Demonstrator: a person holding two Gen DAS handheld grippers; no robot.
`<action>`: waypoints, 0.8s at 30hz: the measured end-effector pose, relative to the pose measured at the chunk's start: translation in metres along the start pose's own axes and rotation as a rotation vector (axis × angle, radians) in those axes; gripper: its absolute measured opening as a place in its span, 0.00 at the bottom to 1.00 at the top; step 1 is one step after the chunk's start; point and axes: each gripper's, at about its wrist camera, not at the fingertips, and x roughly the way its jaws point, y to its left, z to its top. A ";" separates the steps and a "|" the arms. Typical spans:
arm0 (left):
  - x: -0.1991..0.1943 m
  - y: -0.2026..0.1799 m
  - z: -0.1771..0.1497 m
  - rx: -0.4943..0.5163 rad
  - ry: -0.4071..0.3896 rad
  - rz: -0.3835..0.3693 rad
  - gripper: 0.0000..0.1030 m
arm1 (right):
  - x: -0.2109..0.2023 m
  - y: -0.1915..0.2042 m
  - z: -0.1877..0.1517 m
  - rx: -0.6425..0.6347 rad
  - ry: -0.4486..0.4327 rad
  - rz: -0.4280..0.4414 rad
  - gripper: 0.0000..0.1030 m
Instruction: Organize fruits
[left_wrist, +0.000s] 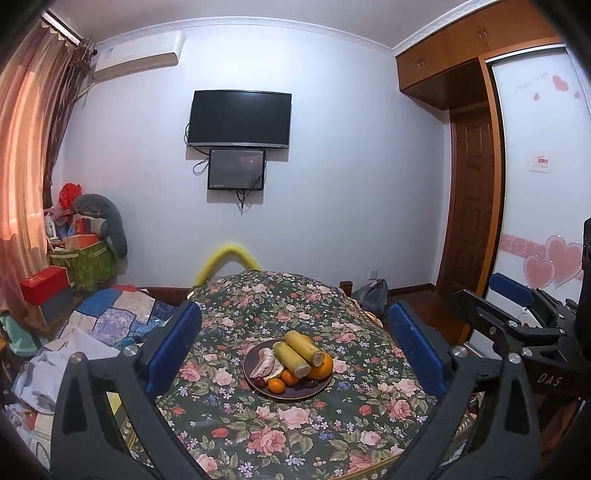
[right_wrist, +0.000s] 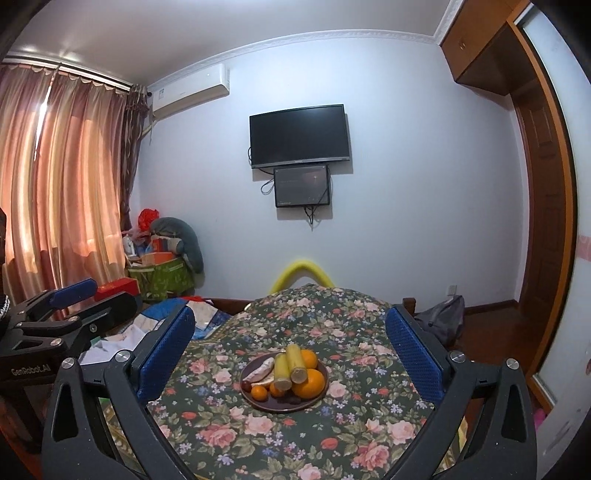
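Observation:
A dark round plate (left_wrist: 320, 391) (right_wrist: 320, 397) sits in the middle of a table covered by a floral cloth (left_wrist: 295, 435) (right_wrist: 295, 443). On it lie two yellow-green sugarcane pieces (left_wrist: 299, 349) (right_wrist: 290, 363), a large orange (left_wrist: 321, 365) (right_wrist: 310, 384), small tangerines (left_wrist: 276, 386) (right_wrist: 259, 392), a peeled pomelo piece (left_wrist: 264, 362) (right_wrist: 260, 369) and dark small fruits (left_wrist: 260, 381). My left gripper (left_wrist: 295, 347) is open and empty, above and in front of the plate. My right gripper (right_wrist: 291, 350) is open and empty, likewise short of the plate. Each gripper shows at the edge of the other's view (left_wrist: 517, 314) (right_wrist: 66, 306).
A cluttered bed with a patchwork quilt (left_wrist: 114, 310) lies left of the table. A green bag of items (left_wrist: 83, 264) and a red box (left_wrist: 42, 284) stand by the curtain. A grey bag (left_wrist: 371, 293) sits on the floor at right. A TV (left_wrist: 239, 118) hangs on the far wall.

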 end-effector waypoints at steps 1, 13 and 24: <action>0.000 0.000 0.000 0.001 0.000 0.003 1.00 | 0.000 0.000 0.000 0.002 0.001 0.002 1.00; 0.004 0.002 -0.002 -0.005 0.007 0.006 1.00 | 0.002 0.000 0.000 0.002 0.018 0.001 1.00; 0.004 0.004 -0.002 -0.009 0.005 0.004 1.00 | 0.000 0.001 0.003 -0.003 0.013 0.000 1.00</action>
